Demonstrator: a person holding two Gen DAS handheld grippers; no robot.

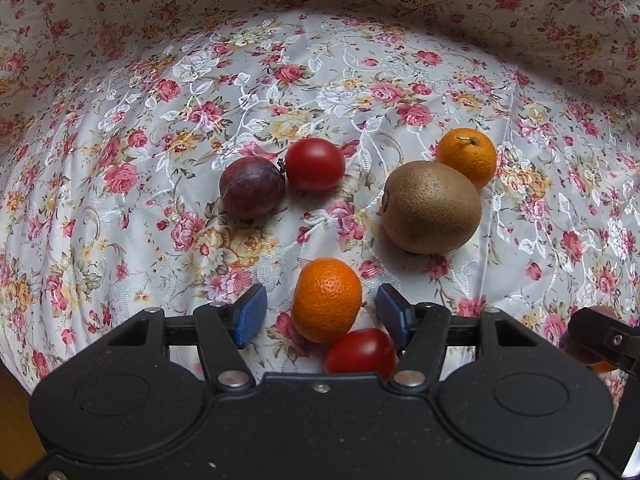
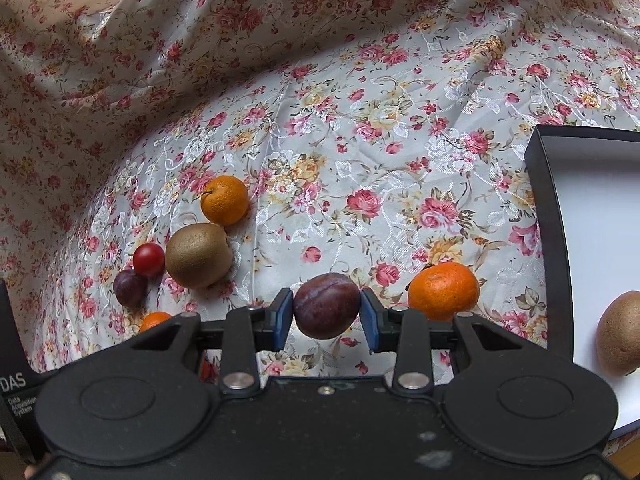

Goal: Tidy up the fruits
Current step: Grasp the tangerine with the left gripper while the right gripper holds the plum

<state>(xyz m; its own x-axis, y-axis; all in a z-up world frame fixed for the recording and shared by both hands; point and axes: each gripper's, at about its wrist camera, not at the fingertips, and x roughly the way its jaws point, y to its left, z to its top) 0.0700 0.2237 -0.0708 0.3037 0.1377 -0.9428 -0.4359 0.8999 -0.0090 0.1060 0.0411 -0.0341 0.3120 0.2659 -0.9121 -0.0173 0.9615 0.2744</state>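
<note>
Starting at the left of the left wrist view, we see a dark plum (image 1: 252,187) lying on the floral tablecloth (image 1: 120,128), touching a red tomato (image 1: 315,164) just to its right. Nearer to us, our left gripper (image 1: 321,312) has its blue pads (image 1: 251,315) spread wide, with a tangerine (image 1: 327,299) sitting between them; we see a gap on both sides, so the jaws pinch nothing. A second tomato (image 1: 361,350) lies just below that tangerine, against the gripper's body. Further right, a brown kiwi (image 1: 432,207) rests on the cloth with another tangerine (image 1: 466,156) tucked behind it, the two touching or nearly so. At the far right edge, part of our other gripper shows.

In the right wrist view, again from the left, we find the same cluster: small plum (image 2: 129,288), tomato (image 2: 148,259), kiwi (image 2: 198,255) and stemmed tangerine (image 2: 224,200), well apart from the box. In the middle, our right gripper (image 2: 327,316) has its jaws closed on a purple plum (image 2: 326,305), both blue pads (image 2: 284,319) pressing its sides. Whether it is lifted off the cloth (image 2: 360,140) we cannot tell. Just right of it, a tangerine (image 2: 443,291) lies on the cloth. At the far right stands a dark-rimmed box (image 2: 549,216) with a white floor, holding a kiwi (image 2: 620,334).
</note>
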